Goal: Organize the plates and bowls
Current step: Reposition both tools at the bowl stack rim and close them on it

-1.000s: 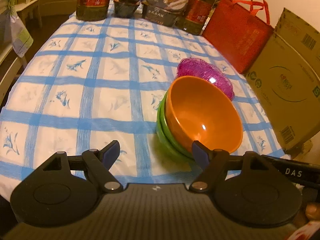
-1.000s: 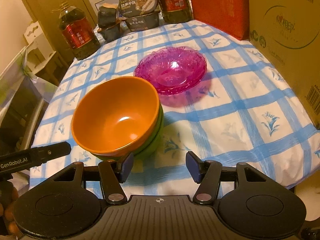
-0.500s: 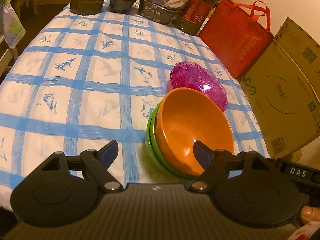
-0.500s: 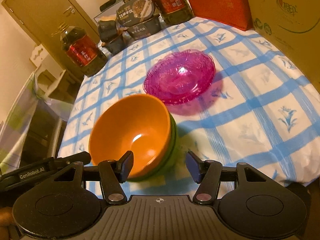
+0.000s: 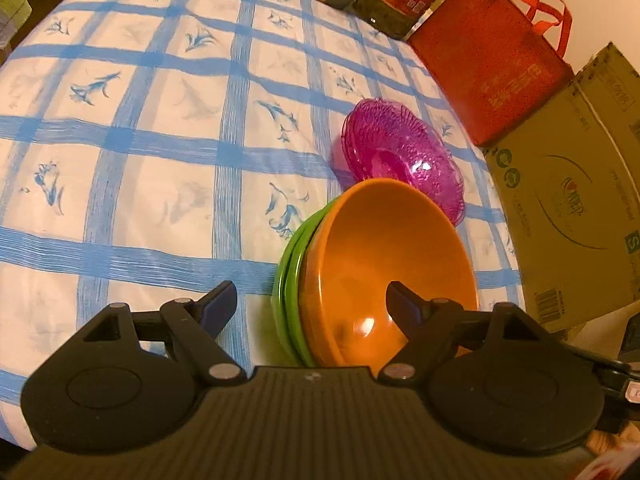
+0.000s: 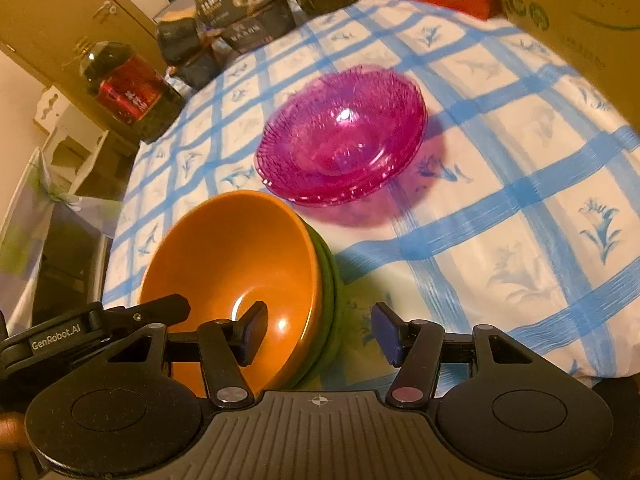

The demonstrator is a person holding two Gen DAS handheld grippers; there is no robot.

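- My left tool (image 5: 310, 304) and right tool (image 6: 318, 330) both hang wide open, empty, straddling the near rim of the orange bowl (image 6: 232, 264).
- The orange bowl sits nested in green bowls (image 5: 290, 276) at the surface's (image 5: 140, 120) near edge; stiff, light, probably slick, so I would pinch the rim.
- Beyond, just beside them, lie stacked magenta plates (image 6: 342, 148), likely brittle.

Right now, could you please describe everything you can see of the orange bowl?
The orange bowl is deep, round and glossy, plastic-looking, empty and upright. It sits nested in green bowls on the blue-checked tablecloth, near the table's front edge and just in front of the stacked pink glass dishes. Both open grippers straddle its rim; contact is unclear.
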